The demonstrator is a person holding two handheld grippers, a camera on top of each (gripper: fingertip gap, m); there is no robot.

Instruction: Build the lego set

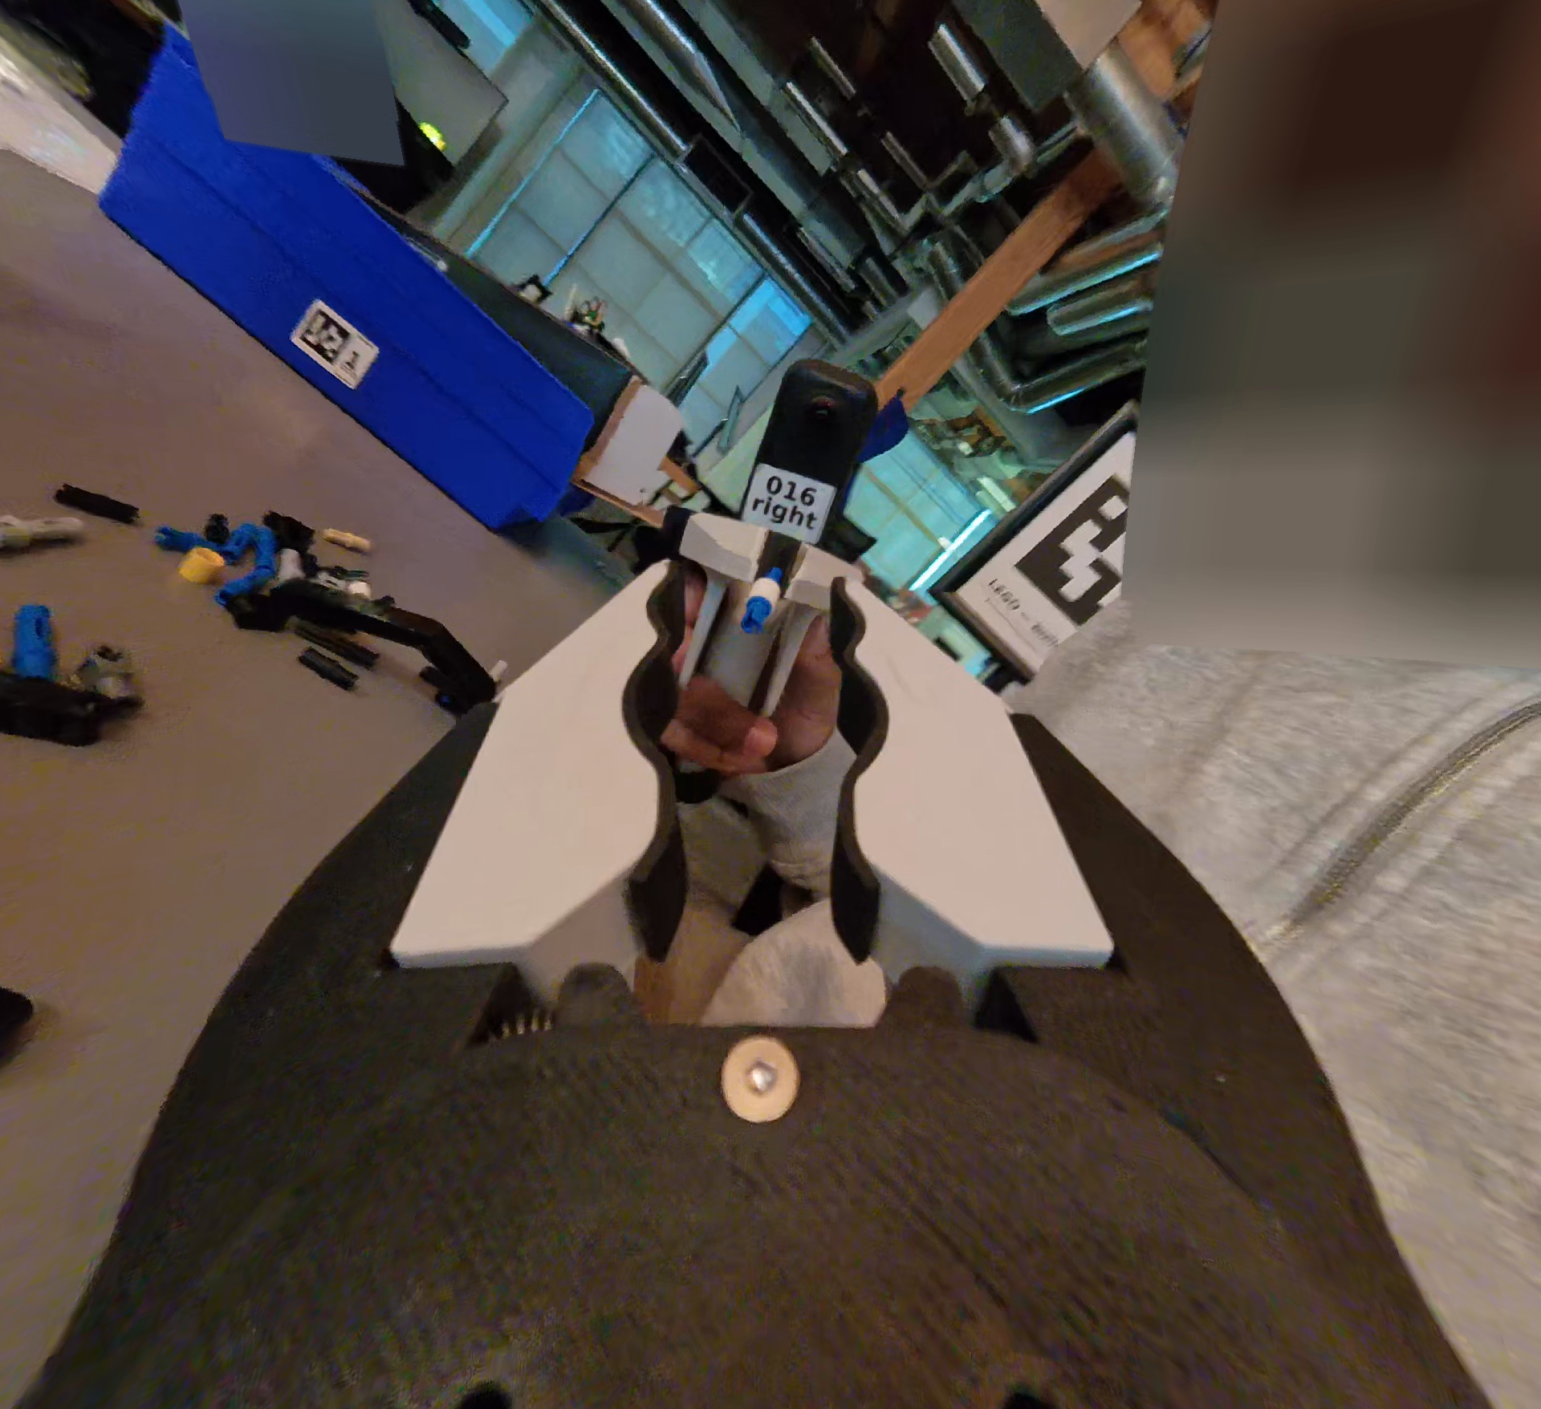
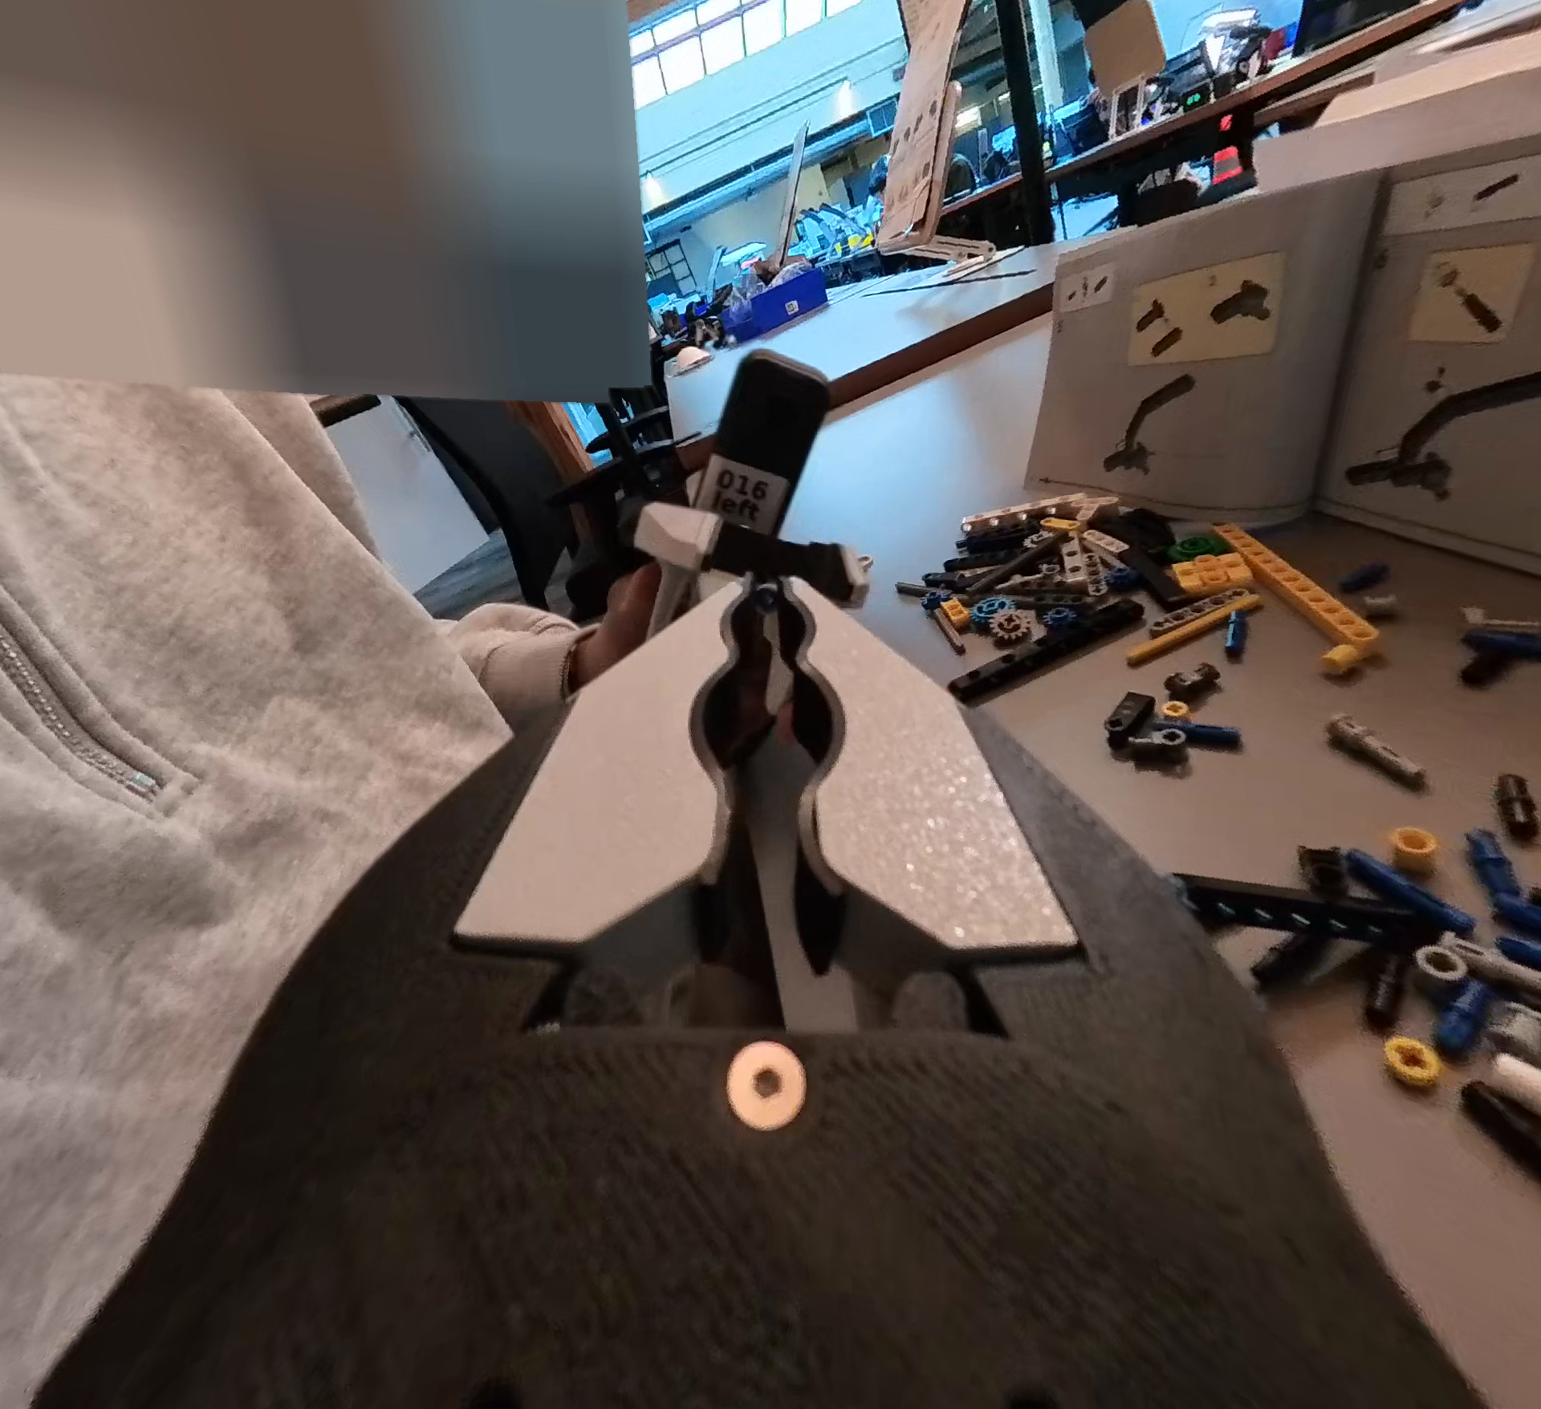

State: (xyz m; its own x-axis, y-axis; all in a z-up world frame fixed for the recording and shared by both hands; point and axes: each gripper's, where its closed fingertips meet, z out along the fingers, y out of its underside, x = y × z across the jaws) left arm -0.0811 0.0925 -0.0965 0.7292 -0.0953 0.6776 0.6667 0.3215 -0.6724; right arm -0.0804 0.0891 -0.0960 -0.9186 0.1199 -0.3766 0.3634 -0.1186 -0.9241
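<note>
**Grippers face to face above the table, small blue-and-white pin at the right tips**

Left wrist view: the left gripper (image 1: 750, 602) is raised off the table (image 1: 208, 785), fingers a narrow gap apart, nothing seen between them. Straight ahead, the right gripper (image 1: 755, 606) points back at it, held in a hand (image 1: 734, 727) with a grey sleeve. A short blue-and-white pin (image 1: 763, 598) sits between the right gripper's tips, so it is pinching that piece. Only this view shows the pin clearly. Far left on the table: a small scatter of blue, black and yellow pieces (image 1: 275, 577) and a blue bin (image 1: 333, 285) behind.

Right wrist view: the right gripper's (image 2: 763, 602) fingers are nearly together; just a blue speck of the pin (image 2: 763, 600) shows at the tips. The left gripper (image 2: 750, 577) appears beyond, turned sideways; its opening cannot be judged from here. Only this view shows the main pile of pieces (image 2: 1126, 585) on the table at right, with an open instruction booklet (image 2: 1209, 385) standing behind it.
</note>
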